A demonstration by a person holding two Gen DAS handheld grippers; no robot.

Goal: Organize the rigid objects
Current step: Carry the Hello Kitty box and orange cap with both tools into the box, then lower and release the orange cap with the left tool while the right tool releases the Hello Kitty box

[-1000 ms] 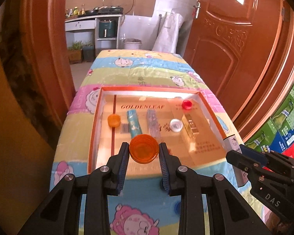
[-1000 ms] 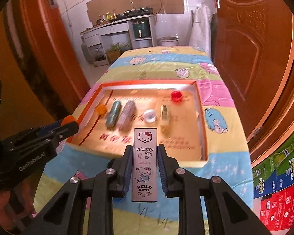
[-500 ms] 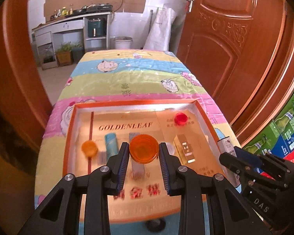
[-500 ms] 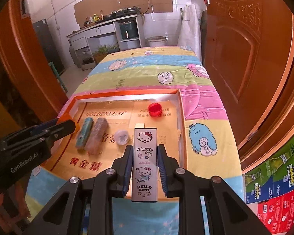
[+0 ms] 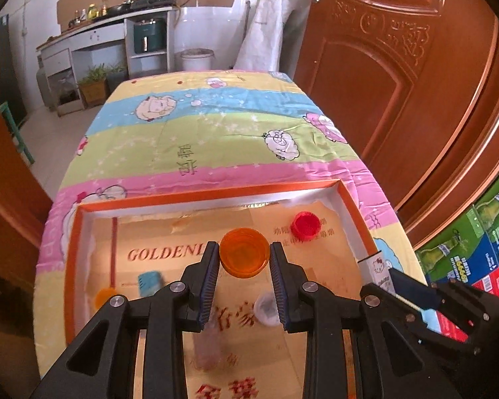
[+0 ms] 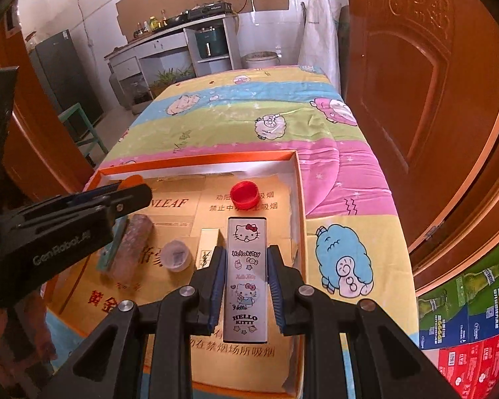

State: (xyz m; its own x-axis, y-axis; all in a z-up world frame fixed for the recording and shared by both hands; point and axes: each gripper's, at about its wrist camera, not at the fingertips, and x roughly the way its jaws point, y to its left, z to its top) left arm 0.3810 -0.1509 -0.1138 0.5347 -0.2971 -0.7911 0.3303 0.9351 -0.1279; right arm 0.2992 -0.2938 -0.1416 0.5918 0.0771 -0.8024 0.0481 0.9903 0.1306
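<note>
My left gripper is shut on a large orange cap and holds it above the orange-rimmed tray, over its far middle. My right gripper is shut on a white Hello Kitty box and holds it above the tray's right side. In the tray lie a red cap, a white cap, a small orange cap, a teal tube, a clear tube and a gold box.
The tray sits on a table with a cartoon-print cloth. A brown wooden door stands close on the right. Stacked drink cartons are at the lower right. A kitchen counter is far behind.
Both grippers have moved forward over the tray, each still holding its object. The left gripper has gone from the tray's near edge to its far middle.
</note>
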